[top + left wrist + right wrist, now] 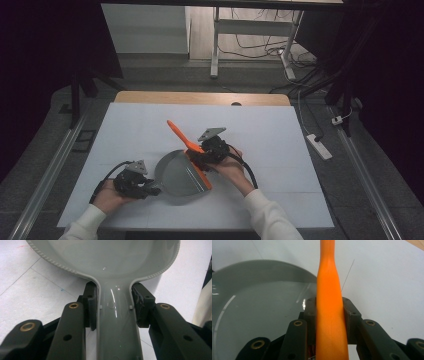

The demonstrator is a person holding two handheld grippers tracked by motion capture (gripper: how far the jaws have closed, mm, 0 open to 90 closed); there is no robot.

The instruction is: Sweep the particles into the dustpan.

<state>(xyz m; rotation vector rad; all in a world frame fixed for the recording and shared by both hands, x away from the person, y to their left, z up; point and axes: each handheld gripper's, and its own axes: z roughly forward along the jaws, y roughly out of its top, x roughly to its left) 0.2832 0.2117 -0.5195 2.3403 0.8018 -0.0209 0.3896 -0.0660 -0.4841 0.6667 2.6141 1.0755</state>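
A grey dustpan [177, 172] lies on the white table cover, its mouth toward the right. My left gripper [151, 189] is shut on the dustpan's handle [115, 325], with a pad [90, 306] pressing each side where the handle meets the pan. An orange brush [186, 140] slants over the pan's right edge, its handle pointing up and to the back left. My right gripper [201, 156] is shut on that orange handle [329, 297], and the grey pan [257, 307] lies to its left in the right gripper view.
The white table cover [260, 140] has bare room at the back and on both sides. A wooden table edge [200, 98] runs along the far side. On the floor to the right lies a power strip [319, 146] with cables.
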